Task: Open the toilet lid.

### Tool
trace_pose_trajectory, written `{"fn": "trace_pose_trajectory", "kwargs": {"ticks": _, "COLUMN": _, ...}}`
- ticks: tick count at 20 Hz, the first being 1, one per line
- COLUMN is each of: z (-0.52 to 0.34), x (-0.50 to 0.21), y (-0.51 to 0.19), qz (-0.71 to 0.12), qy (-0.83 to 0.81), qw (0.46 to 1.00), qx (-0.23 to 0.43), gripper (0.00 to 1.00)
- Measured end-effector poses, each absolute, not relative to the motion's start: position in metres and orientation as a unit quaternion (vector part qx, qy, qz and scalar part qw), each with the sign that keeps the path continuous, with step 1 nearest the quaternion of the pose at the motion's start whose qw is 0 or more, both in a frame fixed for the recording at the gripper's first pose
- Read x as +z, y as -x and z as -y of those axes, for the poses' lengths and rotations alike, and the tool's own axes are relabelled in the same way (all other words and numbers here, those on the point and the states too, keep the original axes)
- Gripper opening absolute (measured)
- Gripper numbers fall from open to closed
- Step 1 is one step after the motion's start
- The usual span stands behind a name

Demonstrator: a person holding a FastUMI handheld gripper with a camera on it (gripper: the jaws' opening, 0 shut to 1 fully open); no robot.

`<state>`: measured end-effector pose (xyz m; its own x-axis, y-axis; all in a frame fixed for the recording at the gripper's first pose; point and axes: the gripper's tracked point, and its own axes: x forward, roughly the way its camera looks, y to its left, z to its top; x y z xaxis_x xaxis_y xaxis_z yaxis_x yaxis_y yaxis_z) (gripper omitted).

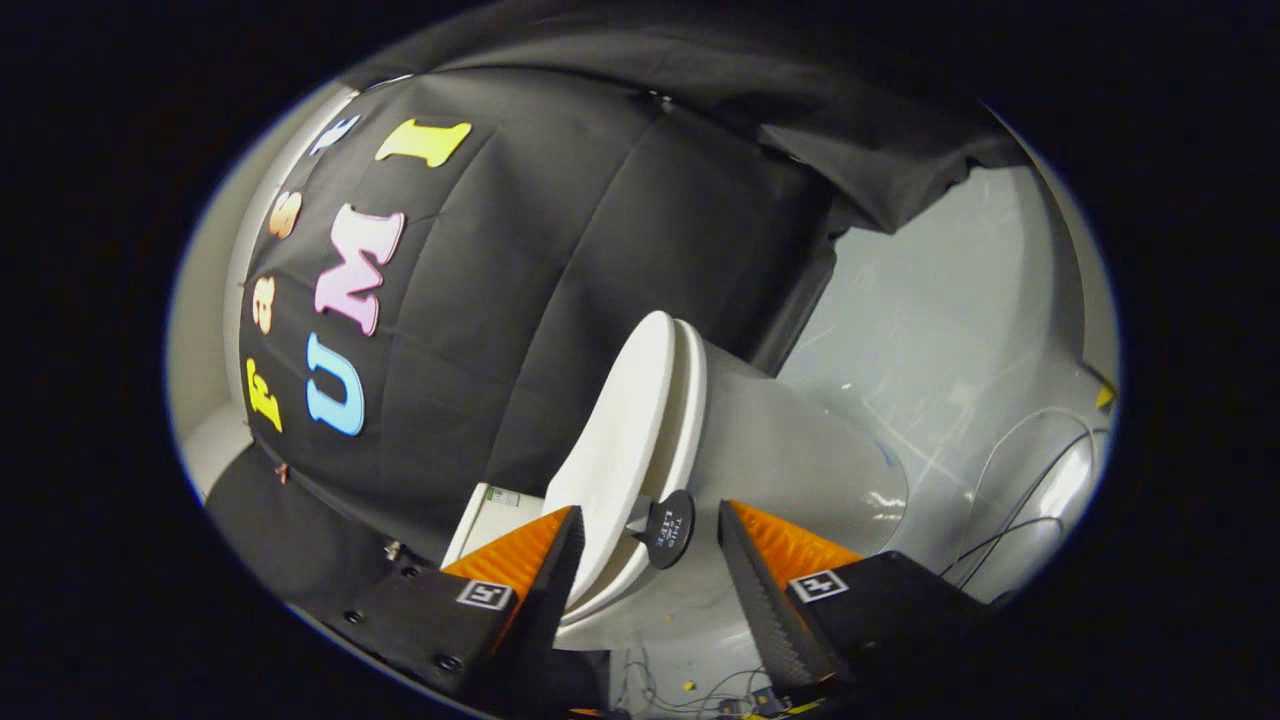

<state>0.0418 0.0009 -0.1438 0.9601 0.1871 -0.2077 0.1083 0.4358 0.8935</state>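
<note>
While the view is rolled sideways, the toilet [790, 460] is seen just beyond the fingers, its lid [620, 440] closed on the seat. The round lift tab [670, 528] on the lid is framed between the fingers of the gripper [648, 535], which are spread wide, untouched by either.

Claw-mounted, rolled, close before toilet [760, 450]

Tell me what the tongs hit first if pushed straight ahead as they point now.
Most likely the round black lift handle on the toilet lid: it sits just ahead, between the open tongs, with the lid's edge right behind it. Depth is hard to judge.
</note>
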Motion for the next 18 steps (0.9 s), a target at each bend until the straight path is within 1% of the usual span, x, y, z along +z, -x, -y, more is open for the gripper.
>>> {"fn": "trace_pose_trajectory", "kwargs": {"ticks": 1, "z": 0.001, "x": -0.146, "y": -0.043, "qz": -0.136, "qy": -0.541, "qw": 0.829, "qx": 0.024, "gripper": 0.79}}
{"fn": "trace_pose_trajectory", "kwargs": {"ticks": 2, "z": 0.002, "x": -0.148, "y": -0.045, "qz": -0.134, "qy": -0.553, "qw": 0.822, "qx": 0.025, "gripper": 0.76}}
{"fn": "trace_pose_trajectory", "kwargs": {"ticks": 3, "z": 0.002, "x": -0.144, "y": -0.046, "qz": -0.126, "qy": -0.570, "qw": 0.811, "qx": 0.031, "gripper": 0.75}}
{"fn": "trace_pose_trajectory", "kwargs": {"ticks": 4, "z": 0.006, "x": -0.148, "y": -0.046, "qz": -0.125, "qy": -0.577, "qw": 0.807, "qx": 0.019, "gripper": 0.66}}
{"fn": "trace_pose_trajectory", "kwargs": {"ticks": 6, "z": 0.011, "x": -0.151, "y": -0.049, "qz": -0.123, "qy": -0.597, "qw": 0.792, "qx": 0.023, "gripper": 0.46}}
{"fn": "trace_pose_trajectory", "kwargs": {"ticks": 7, "z": 0.011, "x": -0.151, "y": -0.048, "qz": -0.121, "qy": -0.607, "qw": 0.785, "qx": 0.025, "gripper": 0.46}}
{"fn": "trace_pose_trajectory", "kwargs": {"ticks": 9, "z": 0.010, "x": -0.149, "y": -0.049, "qz": -0.115, "qy": -0.625, "qw": 0.771, "qx": 0.036, "gripper": 0.32}}
{"fn": "trace_pose_trajectory", "kwargs": {"ticks": 11, "z": -0.002, "x": -0.152, "y": -0.050, "qz": -0.130, "qy": -0.638, "qw": 0.758, "qx": 0.052, "gripper": 0.32}}
{"fn": "trace_pose_trajectory", "kwargs": {"ticks": 12, "z": -0.007, "x": -0.155, "y": -0.056, "qz": -0.128, "qy": -0.628, "qw": 0.766, "qx": 0.052, "gripper": 0.32}}
{"fn": "trace_pose_trajectory", "kwargs": {"ticks": 13, "z": 0.002, "x": -0.154, "y": -0.059, "qz": -0.112, "qy": -0.627, "qw": 0.770, "qx": 0.035, "gripper": 0.22}}
{"fn": "trace_pose_trajectory", "kwargs": {"ticks": 14, "z": -0.005, "x": -0.154, "y": -0.062, "qz": -0.109, "qy": -0.631, "qw": 0.767, "qx": 0.038, "gripper": 0.12}}
{"fn": "trace_pose_trajectory", "kwargs": {"ticks": 15, "z": 0.000, "x": -0.152, "y": -0.057, "qz": -0.119, "qy": -0.637, "qw": 0.760, "qx": 0.042, "gripper": 0.08}}
{"fn": "trace_pose_trajectory", "kwargs": {"ticks": 18, "z": -0.004, "x": -0.149, "y": -0.054, "qz": -0.123, "qy": -0.652, "qw": 0.746, "qx": 0.060, "gripper": 0.08}}
